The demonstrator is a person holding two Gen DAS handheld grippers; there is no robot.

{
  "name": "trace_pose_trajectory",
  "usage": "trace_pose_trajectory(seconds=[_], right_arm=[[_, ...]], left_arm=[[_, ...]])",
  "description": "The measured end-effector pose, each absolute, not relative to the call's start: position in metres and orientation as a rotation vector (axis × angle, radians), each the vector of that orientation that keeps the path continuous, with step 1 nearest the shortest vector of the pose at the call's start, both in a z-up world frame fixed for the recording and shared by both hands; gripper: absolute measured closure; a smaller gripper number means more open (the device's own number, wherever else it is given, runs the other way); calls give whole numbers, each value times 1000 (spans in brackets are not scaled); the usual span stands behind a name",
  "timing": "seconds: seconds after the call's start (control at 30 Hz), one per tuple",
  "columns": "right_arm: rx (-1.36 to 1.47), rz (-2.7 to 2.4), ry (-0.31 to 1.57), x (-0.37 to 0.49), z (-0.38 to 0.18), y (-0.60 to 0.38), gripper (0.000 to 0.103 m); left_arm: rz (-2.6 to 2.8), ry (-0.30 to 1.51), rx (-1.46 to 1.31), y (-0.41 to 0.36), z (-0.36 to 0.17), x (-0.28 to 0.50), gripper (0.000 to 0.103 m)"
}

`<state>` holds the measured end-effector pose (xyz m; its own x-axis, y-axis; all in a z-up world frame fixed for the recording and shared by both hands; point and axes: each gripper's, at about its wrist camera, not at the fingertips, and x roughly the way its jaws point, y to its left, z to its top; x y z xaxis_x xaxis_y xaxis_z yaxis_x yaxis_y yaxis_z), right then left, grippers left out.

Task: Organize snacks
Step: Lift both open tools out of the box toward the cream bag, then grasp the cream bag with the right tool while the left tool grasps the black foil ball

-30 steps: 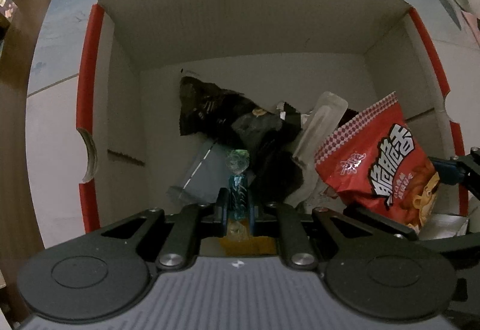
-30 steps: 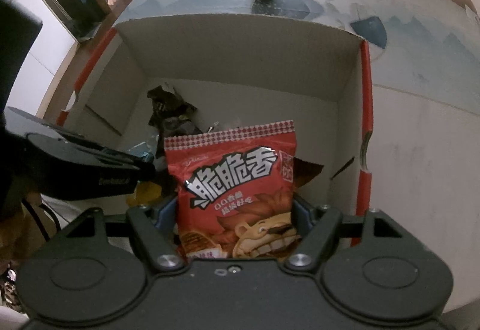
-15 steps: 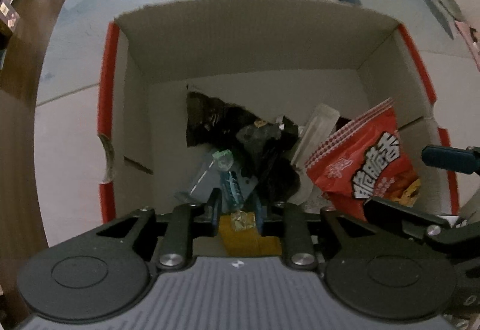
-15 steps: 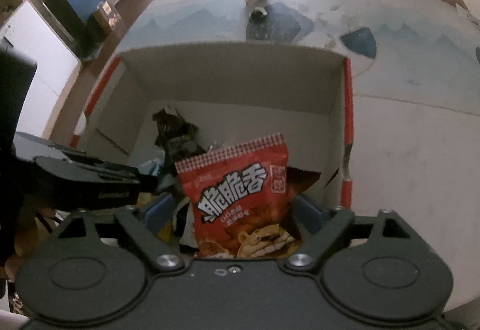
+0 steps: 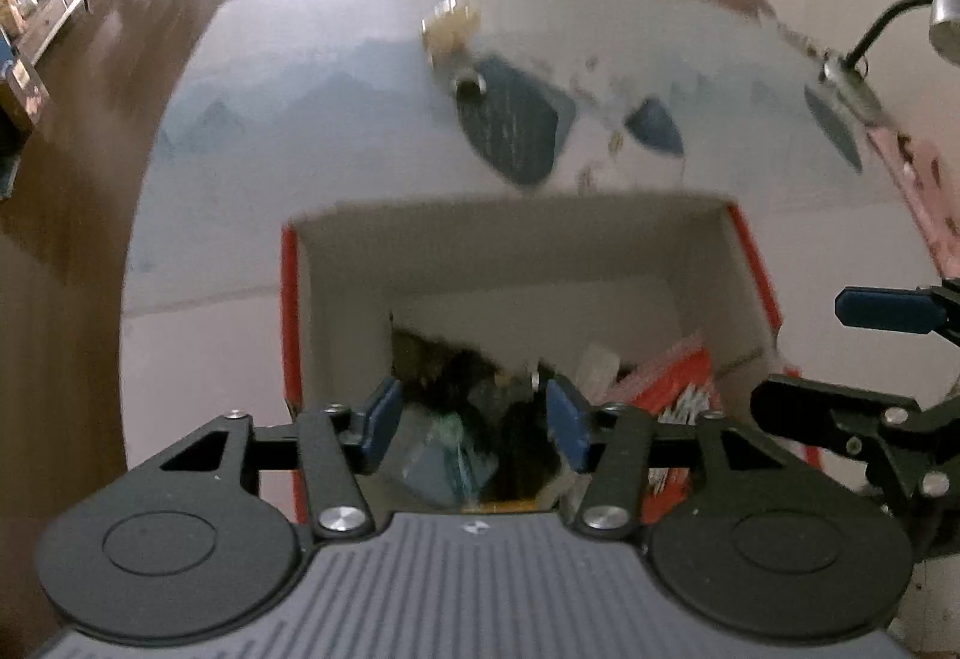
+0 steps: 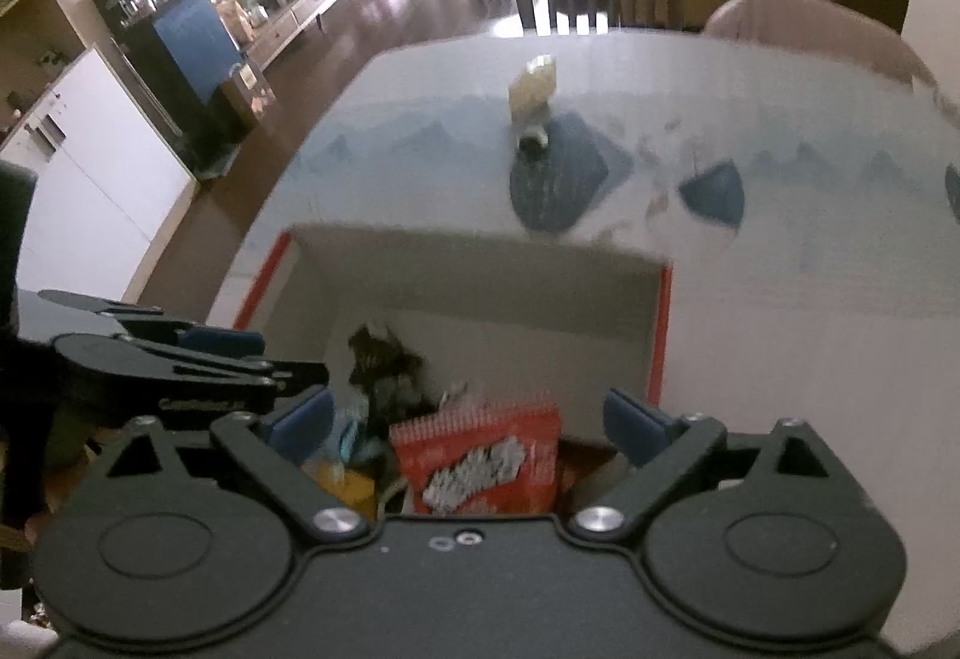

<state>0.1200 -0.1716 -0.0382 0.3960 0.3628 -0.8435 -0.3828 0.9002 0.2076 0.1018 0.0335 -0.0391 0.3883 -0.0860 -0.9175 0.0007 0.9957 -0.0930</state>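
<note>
We are holding both grippers side by side, angled downward. Left gripper (image 5: pixel 474 422) and right gripper (image 6: pixel 474 422) are opening, gripping nothing.

Motion blur throughout; bright window glare far back; fisheye-bent edges; dim foreground.

Motion blur leaves the white lettering on the red snack bag (image 6: pixel 480 464) unreadable inside the cardboard box (image 6: pixel 480 269); faint raised lettering on the left claw (image 6: pixel 198 404) cannot be read either.
</note>
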Motion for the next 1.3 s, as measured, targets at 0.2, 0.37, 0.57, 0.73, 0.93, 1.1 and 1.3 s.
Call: trace_pose_trajectory(seconds=[0.2,0.37,0.57,0.73,0.93,1.1,1.3], right_arm=[[-10,481,1010,153,-11,-174,2],[10,481,979,189,3,-177,0],[38,479,967,243,10,-179,0],[35,481,971,289,8,-175,0],[8,497,1000,344,-7,-163,0],[-21,503,1035,389,-23,-147,0],[8,482,1113,442,-58,-131,4]], left_arm=[[-16,1086,-81,39,-10,128,32],[16,1053,-64,39,2,156,32],[44,1013,-68,37,11,195,25],[74,1015,-86,37,7,236,25],[100,1048,-86,36,-7,284,25],[114,1066,-79,37,-21,318,25],[150,1115,-108,42,-55,352,25]])
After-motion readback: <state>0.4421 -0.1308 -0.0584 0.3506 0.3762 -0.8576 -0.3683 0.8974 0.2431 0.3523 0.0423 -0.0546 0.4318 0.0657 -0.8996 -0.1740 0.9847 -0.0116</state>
